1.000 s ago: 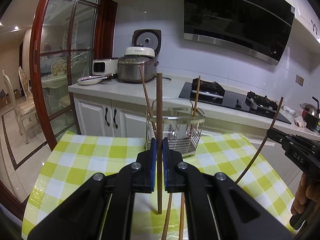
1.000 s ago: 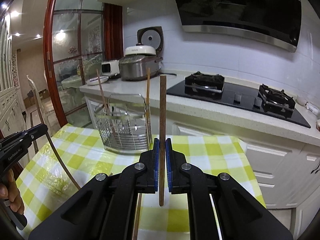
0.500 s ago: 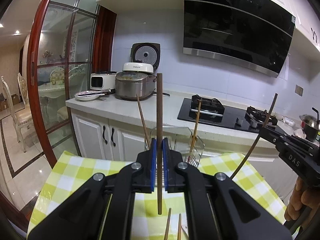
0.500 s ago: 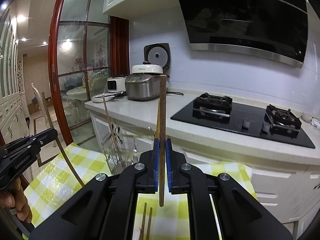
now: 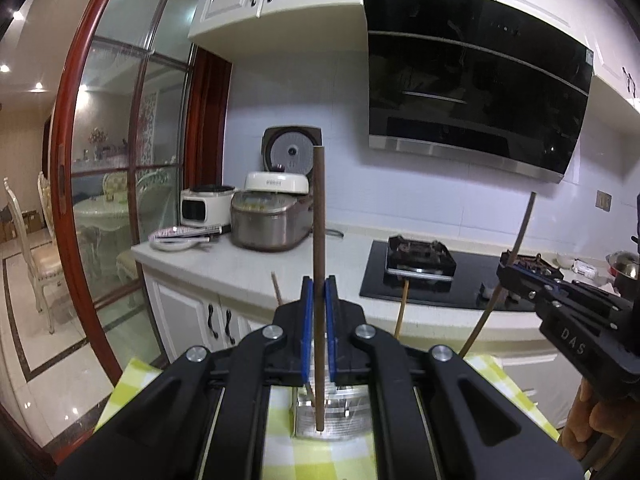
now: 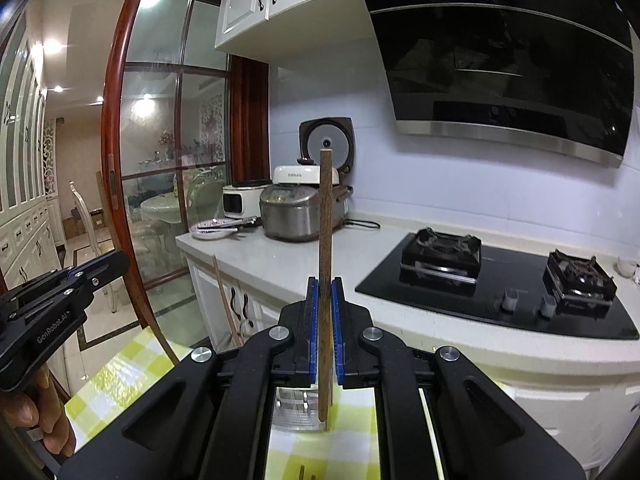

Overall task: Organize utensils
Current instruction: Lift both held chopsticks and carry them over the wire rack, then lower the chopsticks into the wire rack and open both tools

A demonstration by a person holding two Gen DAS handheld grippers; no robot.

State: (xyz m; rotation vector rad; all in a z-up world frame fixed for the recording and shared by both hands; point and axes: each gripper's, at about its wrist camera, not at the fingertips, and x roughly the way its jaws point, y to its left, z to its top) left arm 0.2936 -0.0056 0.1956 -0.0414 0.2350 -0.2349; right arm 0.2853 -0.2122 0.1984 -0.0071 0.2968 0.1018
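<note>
My left gripper [image 5: 319, 300] is shut on a dark brown chopstick [image 5: 319, 220] that stands upright between its blue pads. My right gripper [image 6: 325, 308] is shut on a lighter brown chopstick [image 6: 325, 220], also upright. Both are held high above the metal utensil rack [image 5: 336, 416], which shows low between the gripper arms in each view [image 6: 294, 404]. Two chopsticks [image 5: 401, 312] stand in the rack, their tips poking up. In the left wrist view the right gripper [image 5: 508, 266] appears at the right, its chopstick [image 5: 522, 228] tilted. The right wrist view has the left gripper [image 6: 116, 264] at the left.
A yellow checked tablecloth [image 5: 120, 384] covers the table under the rack, with loose chopsticks [image 6: 302, 472] near the front. Behind are a white counter [image 5: 248, 264], rice cookers [image 5: 272, 220], a black gas hob [image 6: 500, 284], a range hood and a red-framed glass door [image 5: 64, 168]. A hand [image 6: 36, 420] grips each handle.
Both grippers have risen with their chopsticks still clamped. The rack and tablecloth have sunk from the middle of each view to the bottom edge, and the wall cupboards have come into sight.
</note>
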